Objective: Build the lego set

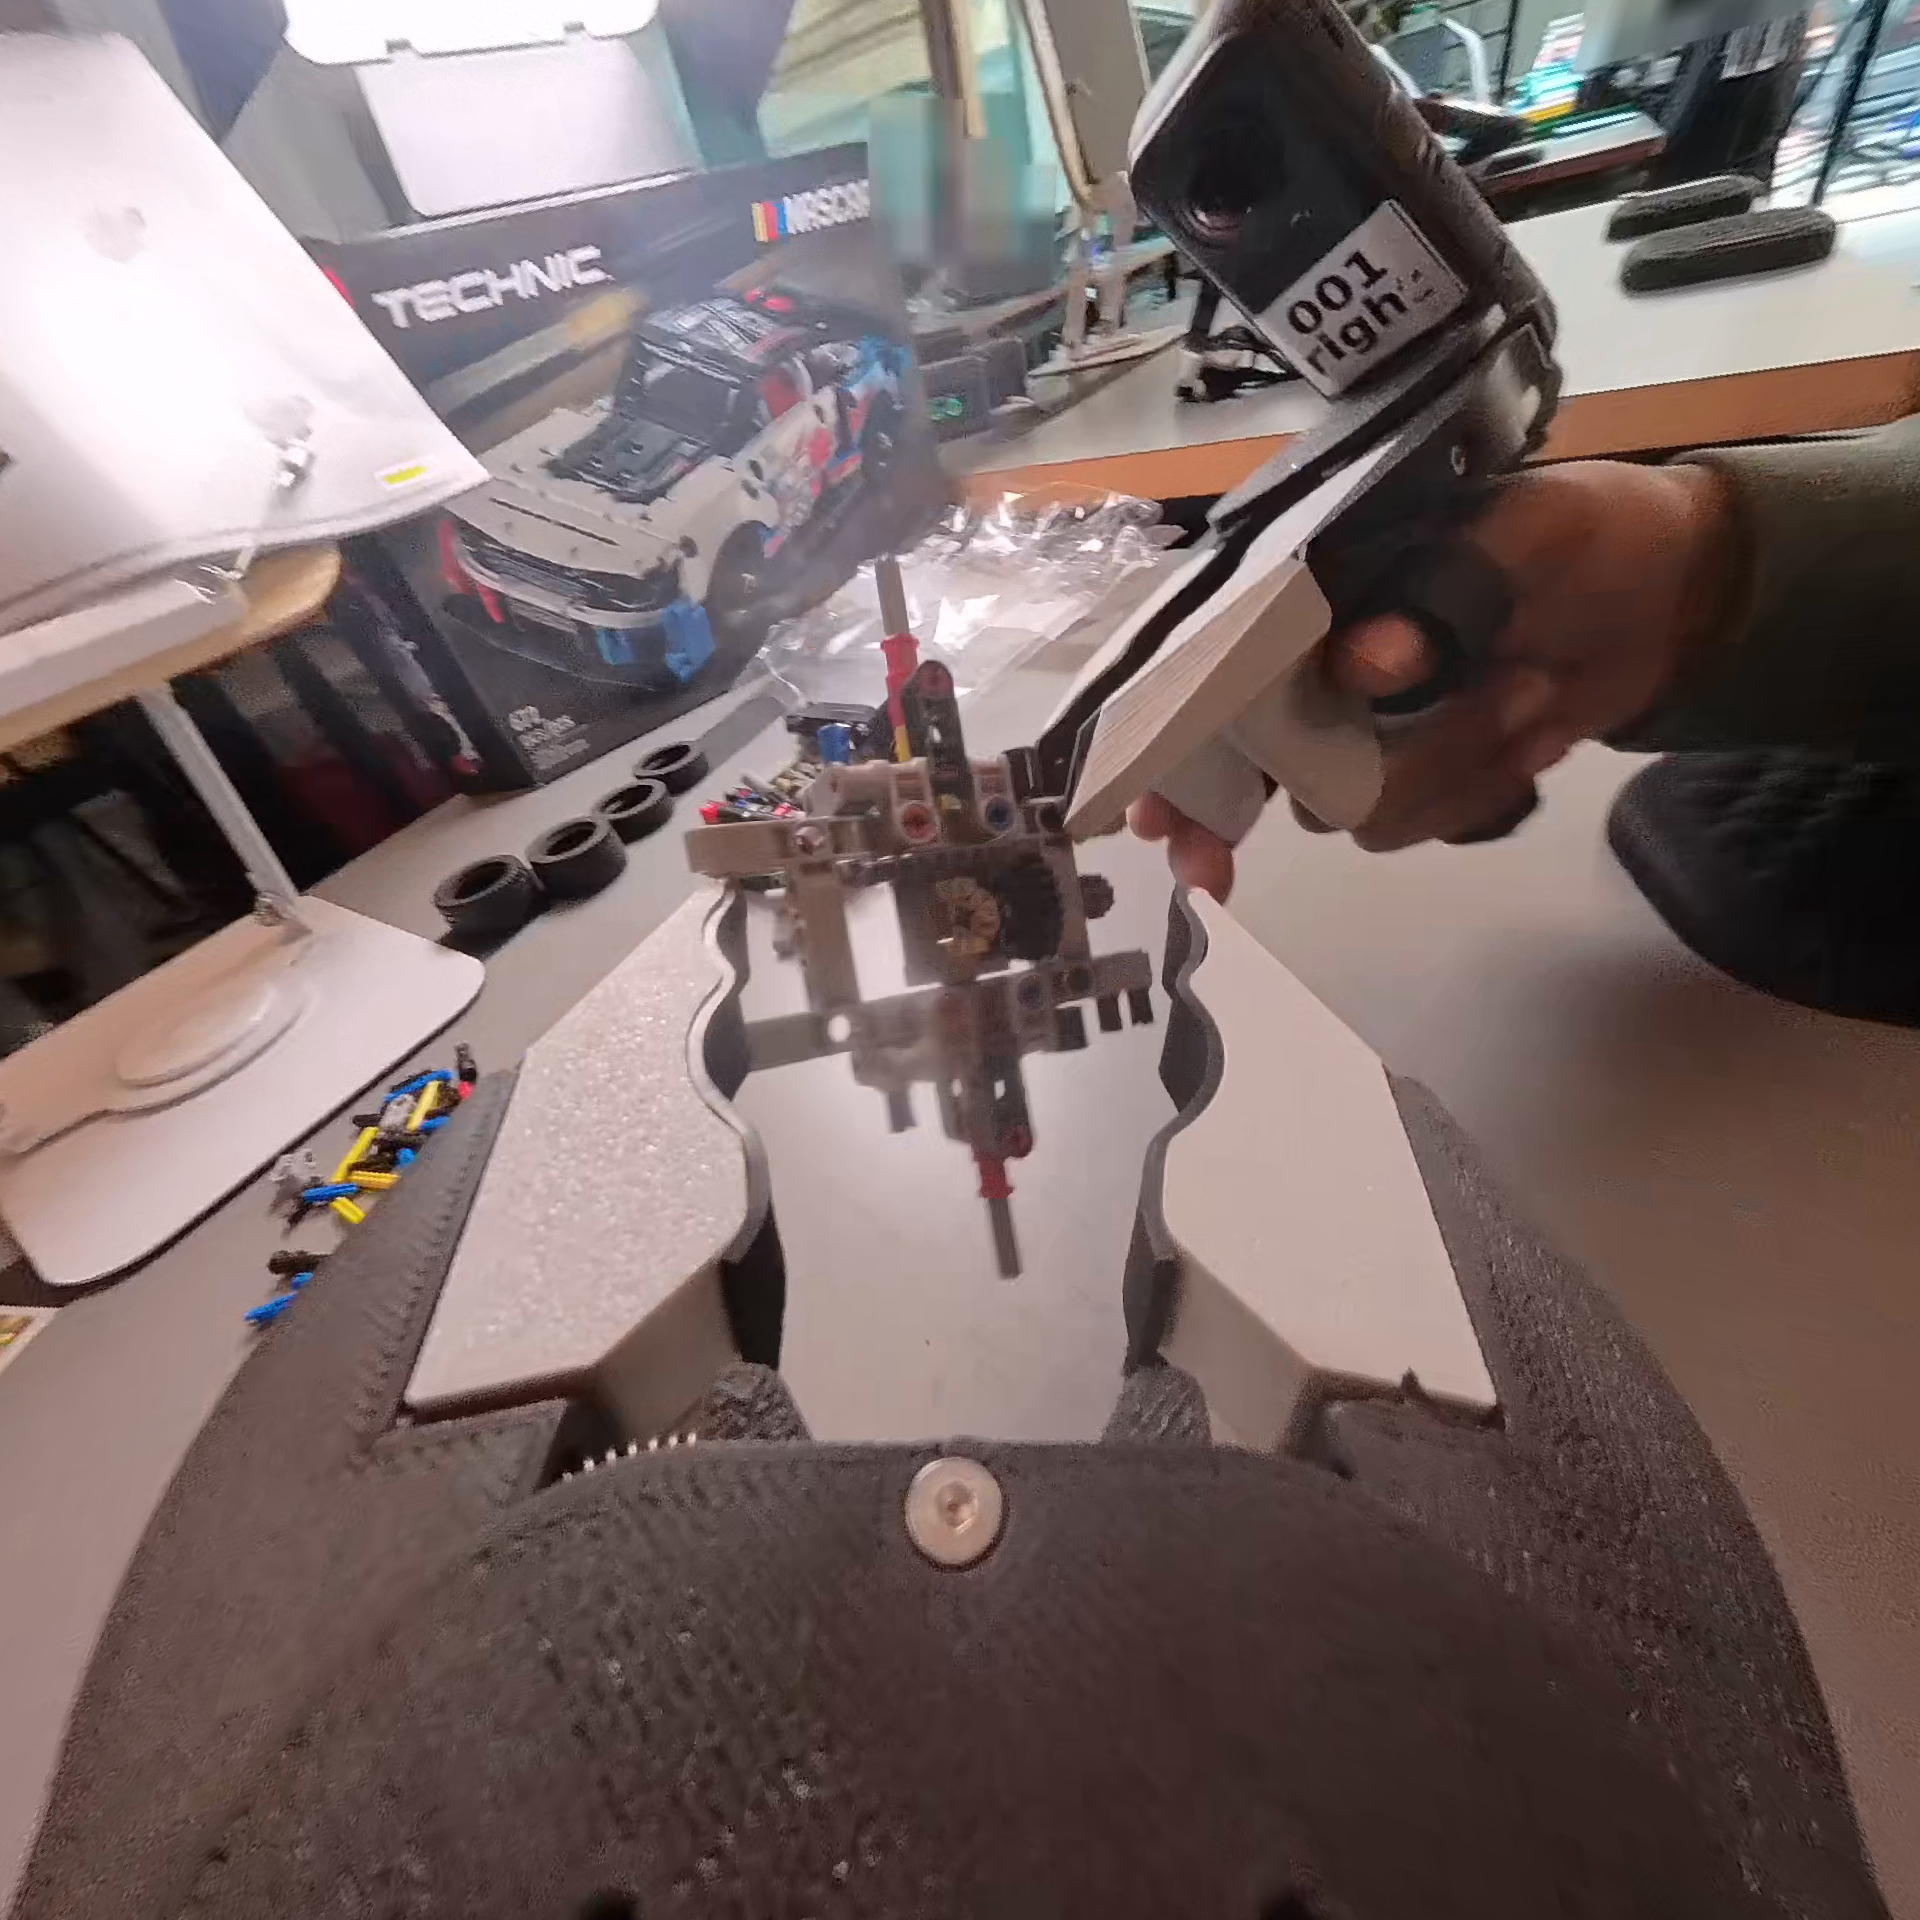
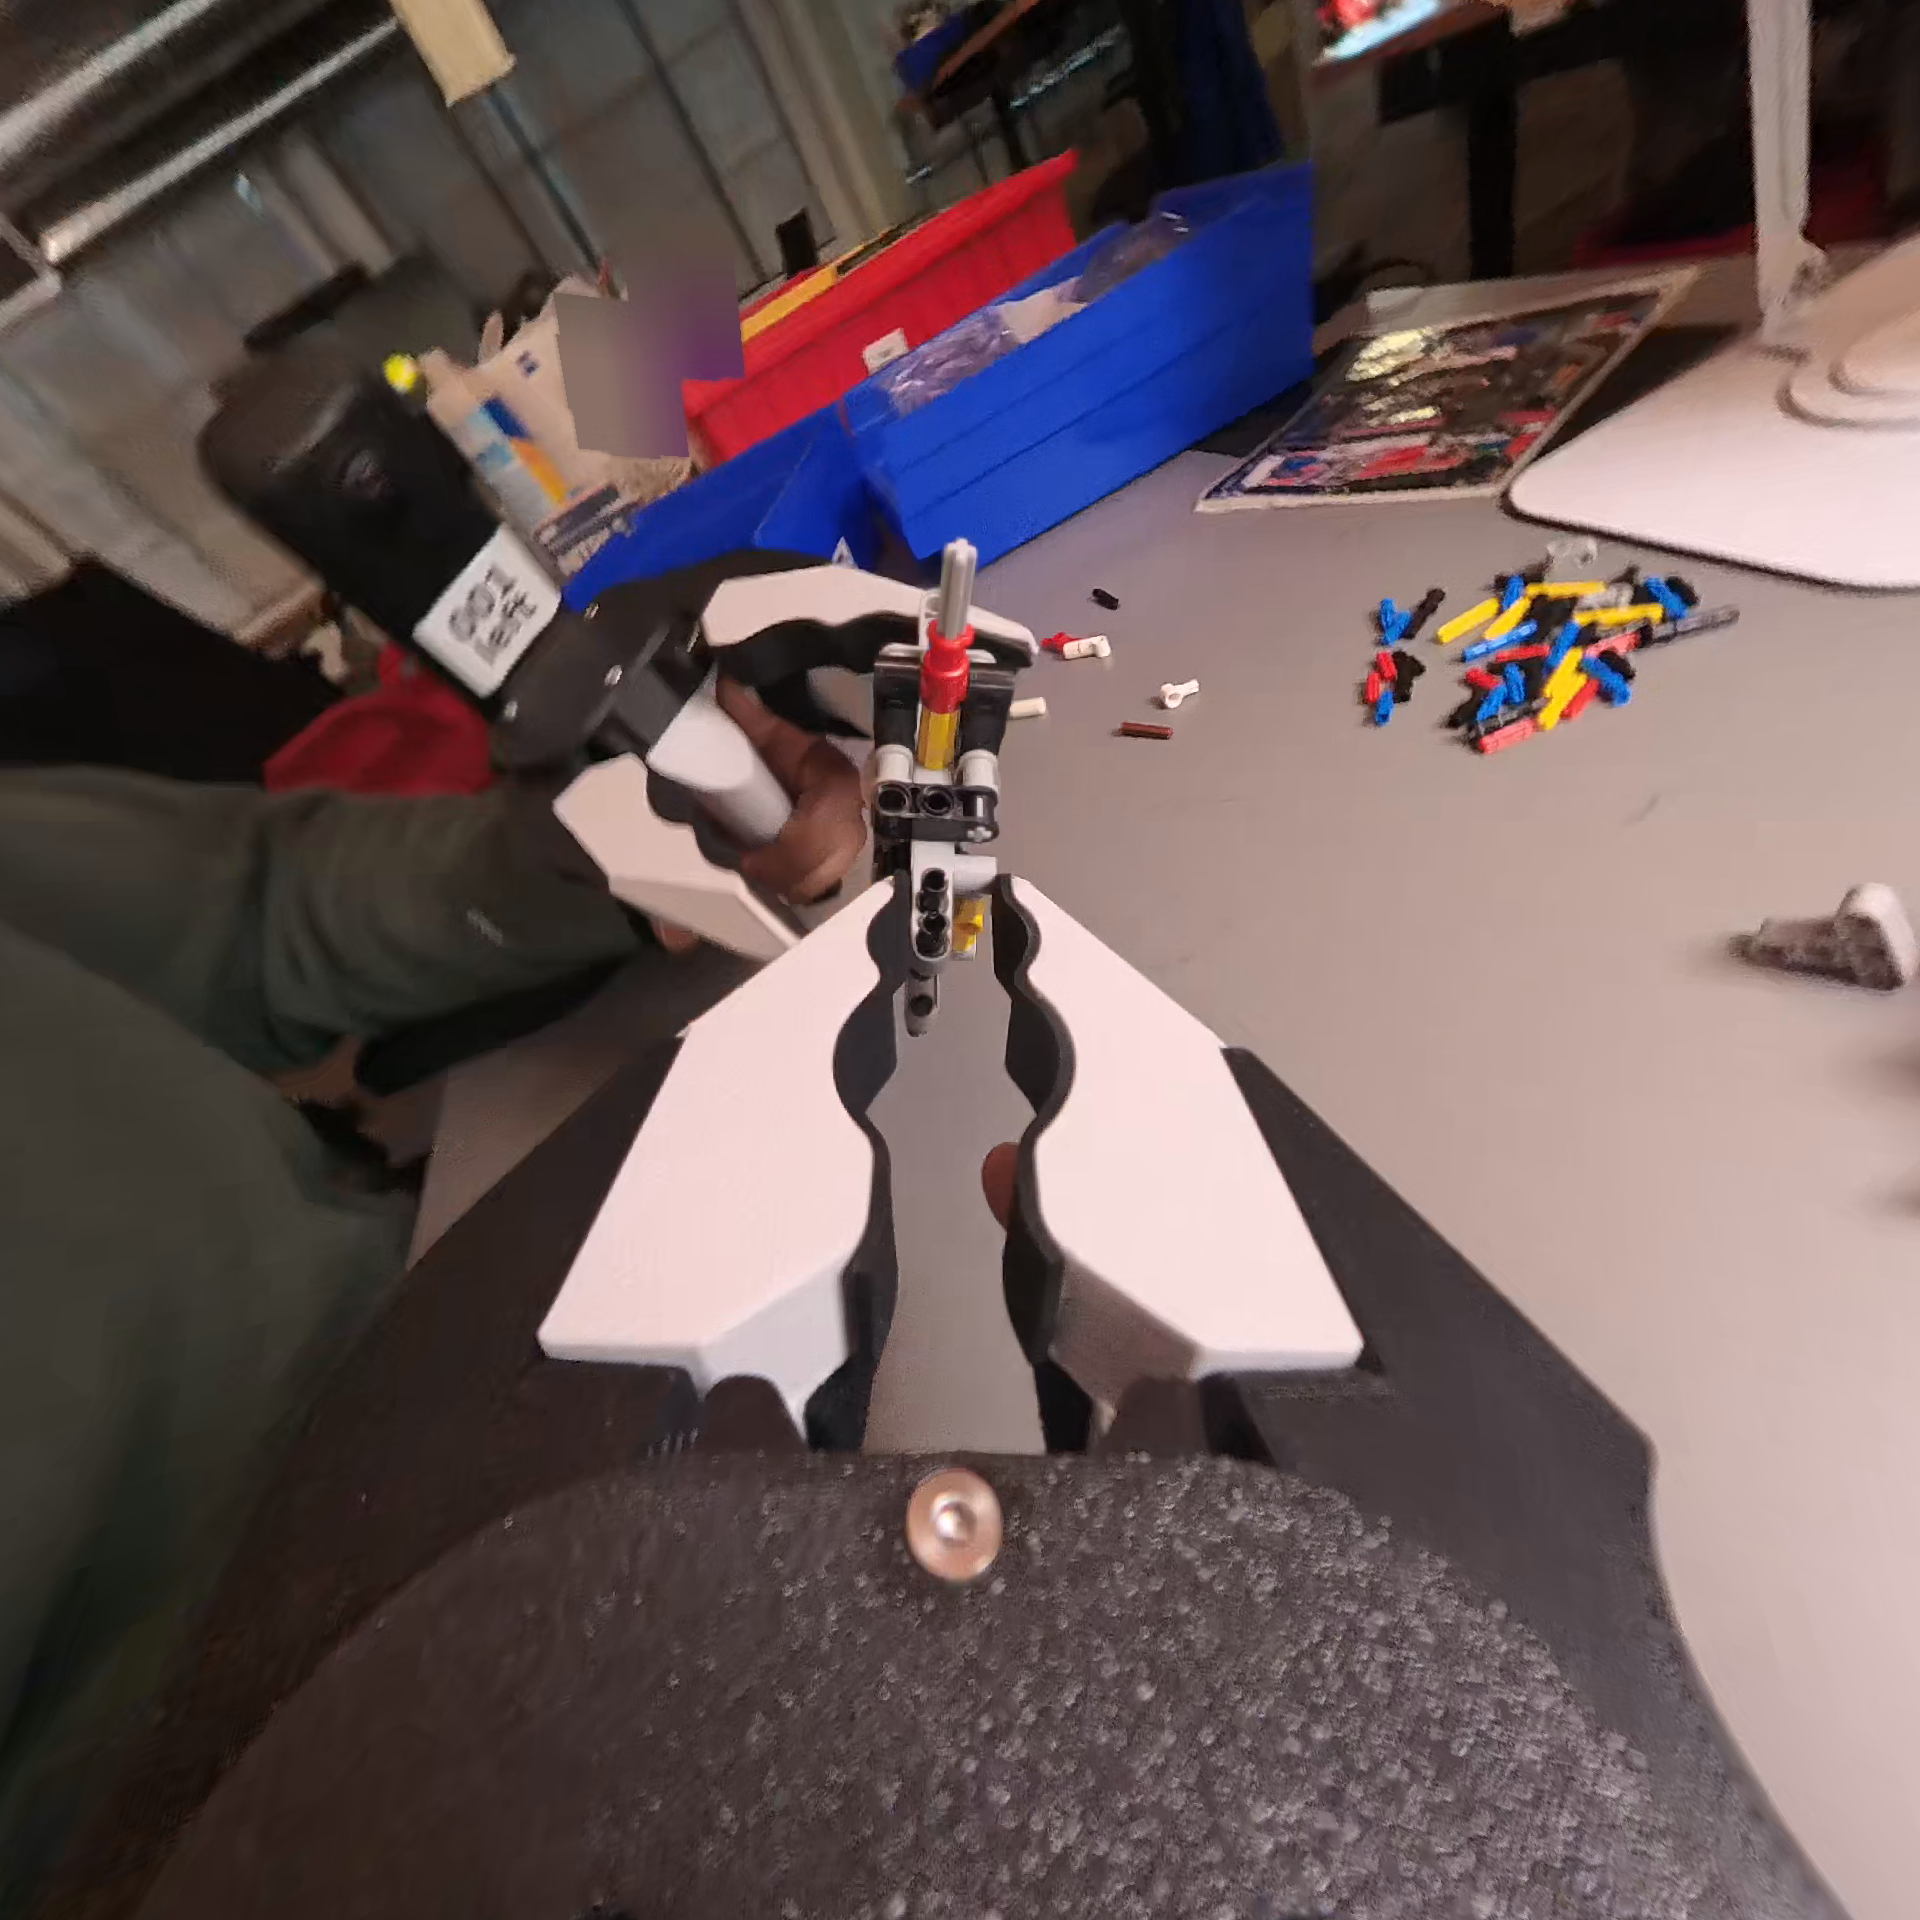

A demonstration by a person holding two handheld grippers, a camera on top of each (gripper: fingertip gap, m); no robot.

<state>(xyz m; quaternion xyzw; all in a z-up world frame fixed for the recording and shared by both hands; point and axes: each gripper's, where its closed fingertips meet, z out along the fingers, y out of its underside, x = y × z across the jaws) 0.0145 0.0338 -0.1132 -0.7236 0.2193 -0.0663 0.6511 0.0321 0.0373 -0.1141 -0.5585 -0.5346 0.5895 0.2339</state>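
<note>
The right gripper (image 2: 940, 914) is holding a half-built assembly of grey and black plastic beams (image 1: 940, 914) up off the grey table (image 2: 1351, 1039), its jaws clamped on one grey end beam, both fingertips pressing its sides. The left gripper (image 1: 940, 935) is sitting with its jaws wide apart, the assembly hanging between them, touching neither finger as far as I can tell. The piece is looking light and stiff but loosely pinned: gears, a red bush and a thin grey axle (image 2: 958, 577) are sticking out and would likely slide or pop under a squeeze. The flat, parallel-sided frame beams seem the safer hold. Loose pins (image 2: 1538, 655) and four tyres (image 1: 577, 847) are lying nearby.
</note>
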